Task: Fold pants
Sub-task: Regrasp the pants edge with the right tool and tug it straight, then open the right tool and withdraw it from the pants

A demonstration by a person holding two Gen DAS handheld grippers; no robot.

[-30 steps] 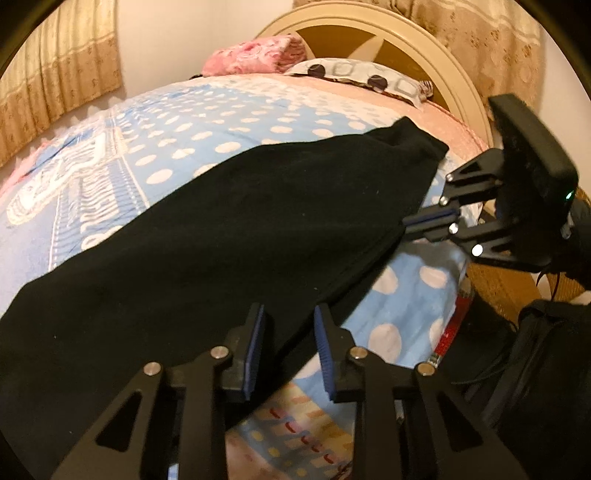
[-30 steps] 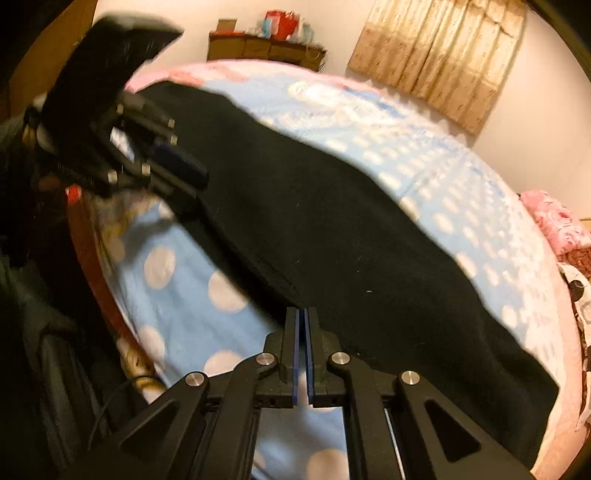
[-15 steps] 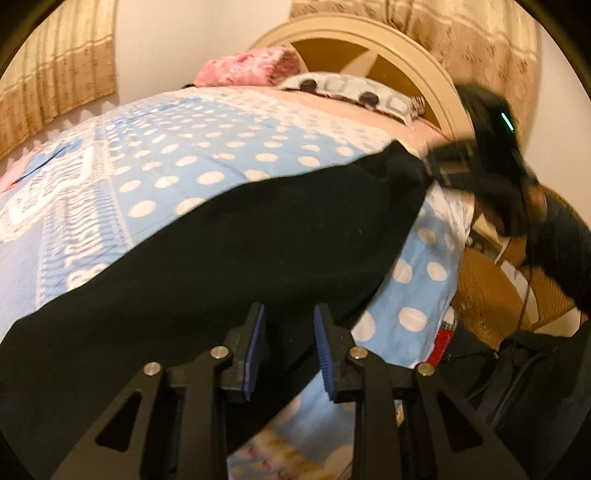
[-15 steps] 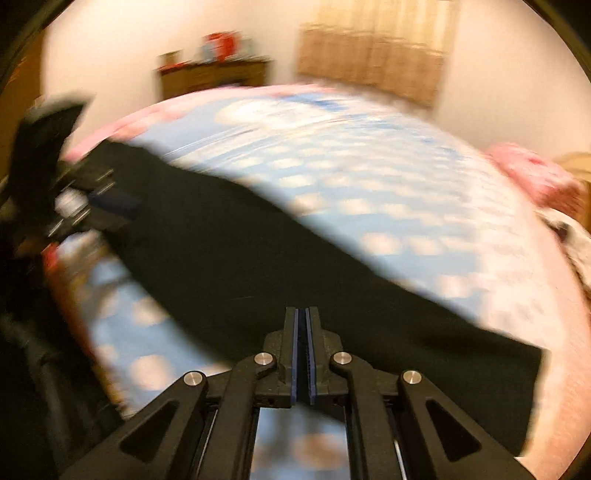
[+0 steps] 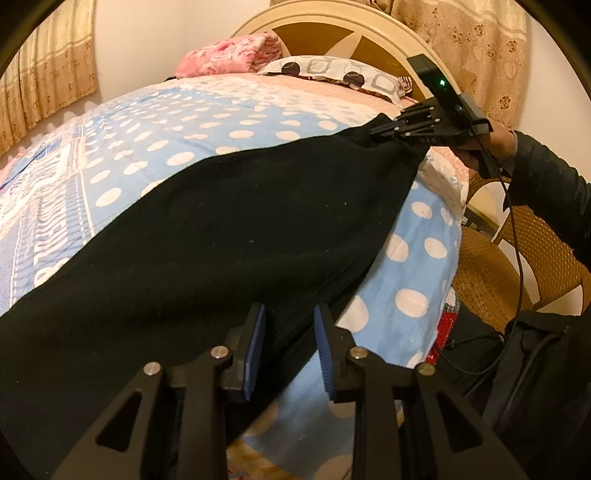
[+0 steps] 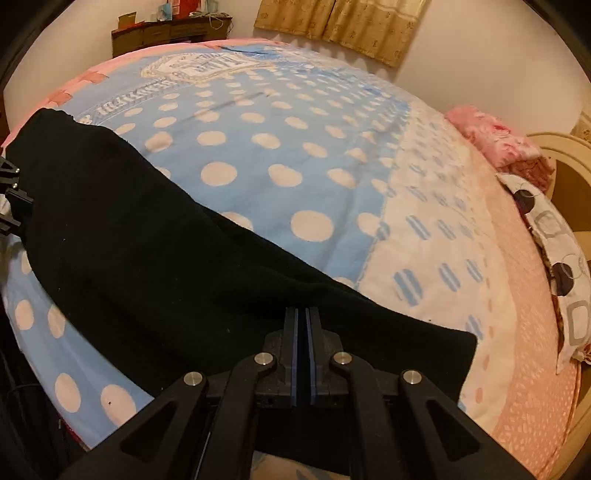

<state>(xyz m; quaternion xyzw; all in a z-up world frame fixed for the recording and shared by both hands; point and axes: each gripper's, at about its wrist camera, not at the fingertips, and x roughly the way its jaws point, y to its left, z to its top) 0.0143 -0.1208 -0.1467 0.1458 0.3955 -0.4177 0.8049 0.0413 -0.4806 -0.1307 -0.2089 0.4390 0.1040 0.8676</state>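
Black pants (image 5: 221, 240) lie stretched along the near edge of the bed, over a blue blanket with white dots (image 5: 184, 122). My left gripper (image 5: 288, 332) hovers open over their near edge; dark cloth shows in the gap and the pads do not press on it. A hand (image 5: 496, 142) in a dark sleeve holds my right gripper (image 5: 375, 132) at the pants' far end by the headboard. In the right wrist view the right gripper (image 6: 303, 317) is shut, its tips lying over the pants (image 6: 147, 258). I cannot tell whether cloth is pinched. Part of the left gripper (image 6: 11, 199) shows at that view's left edge.
A pink folded blanket (image 5: 225, 55) and a patterned pillow (image 5: 332, 72) lie by the cream headboard (image 5: 332, 18). A wicker chair (image 5: 491, 273) and a black bag (image 5: 535, 369) stand beside the bed. A wooden dresser (image 6: 166, 33) stands at the far wall.
My right gripper, shut throughout, has travelled along the pants from their middle edge to the end near the headboard. The left gripper has stayed open over the near edge.
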